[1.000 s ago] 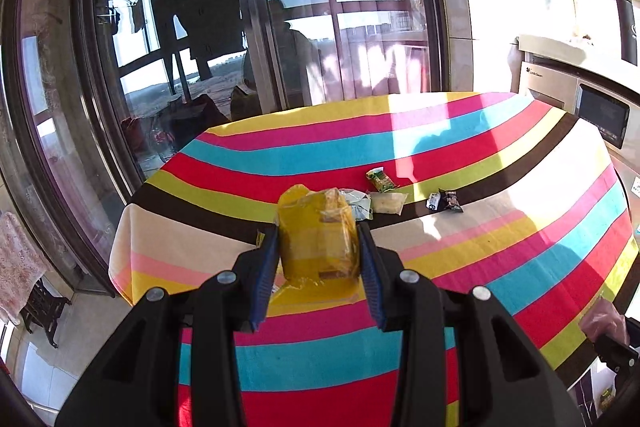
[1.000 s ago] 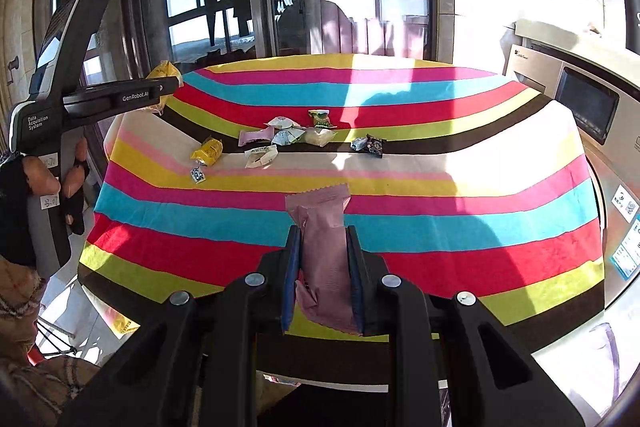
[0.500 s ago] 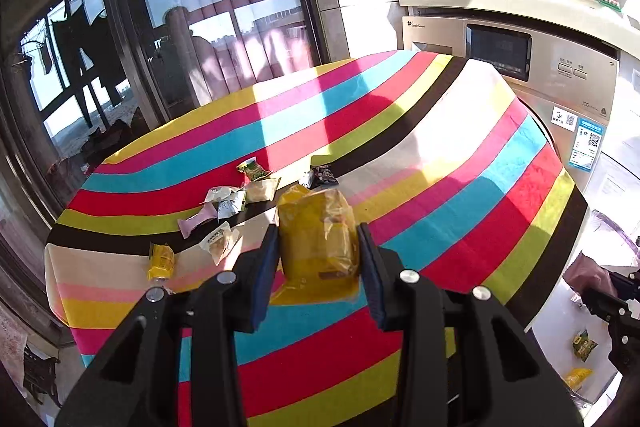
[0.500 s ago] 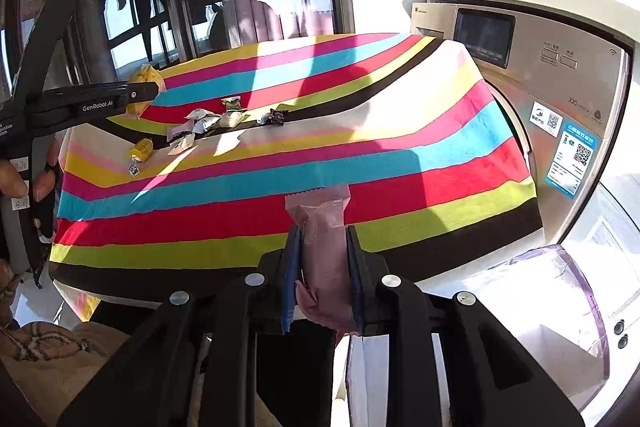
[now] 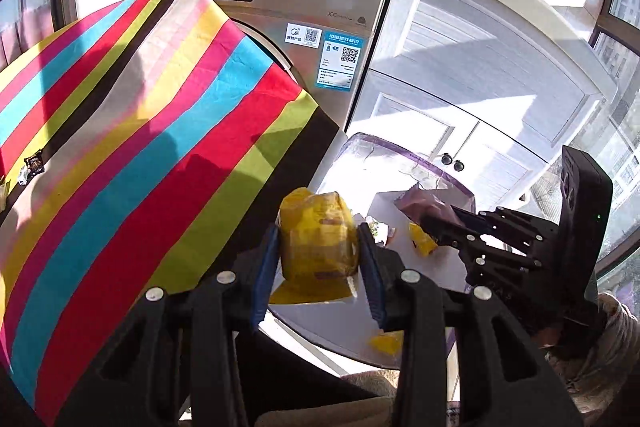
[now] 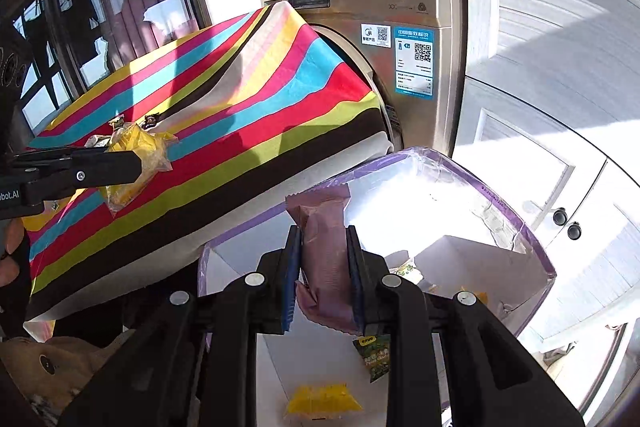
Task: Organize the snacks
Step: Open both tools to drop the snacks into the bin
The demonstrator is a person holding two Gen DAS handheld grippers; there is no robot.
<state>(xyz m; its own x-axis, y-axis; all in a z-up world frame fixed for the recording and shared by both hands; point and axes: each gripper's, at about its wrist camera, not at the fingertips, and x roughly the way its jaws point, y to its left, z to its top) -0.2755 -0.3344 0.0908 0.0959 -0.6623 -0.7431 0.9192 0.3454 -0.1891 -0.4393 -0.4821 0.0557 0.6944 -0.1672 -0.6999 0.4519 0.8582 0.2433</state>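
My left gripper [image 5: 319, 247] is shut on a yellow snack packet [image 5: 316, 243] and holds it at the near edge of a clear purple-rimmed bin [image 5: 404, 151]. The left gripper and its packet [image 6: 132, 163] also show at the left of the right wrist view. My right gripper [image 6: 323, 259] is shut on a pink snack packet [image 6: 326, 255] over the same bin [image 6: 500, 211]. The right gripper [image 5: 460, 227] with the pink packet [image 5: 424, 205] shows over the bin in the left wrist view. Yellow [image 6: 324, 401] and green [image 6: 374, 351] packets lie in the bin.
A table with a striped cloth [image 5: 140, 147] stands left of the bin, with a few small snacks [image 5: 30, 165] left on it. A washing machine [image 5: 304, 27] and white cabinet doors [image 5: 480, 87] stand behind.
Both grippers have swung right, away from the table and its snacks, to the bin beside the washing machine. Each still holds its packet.
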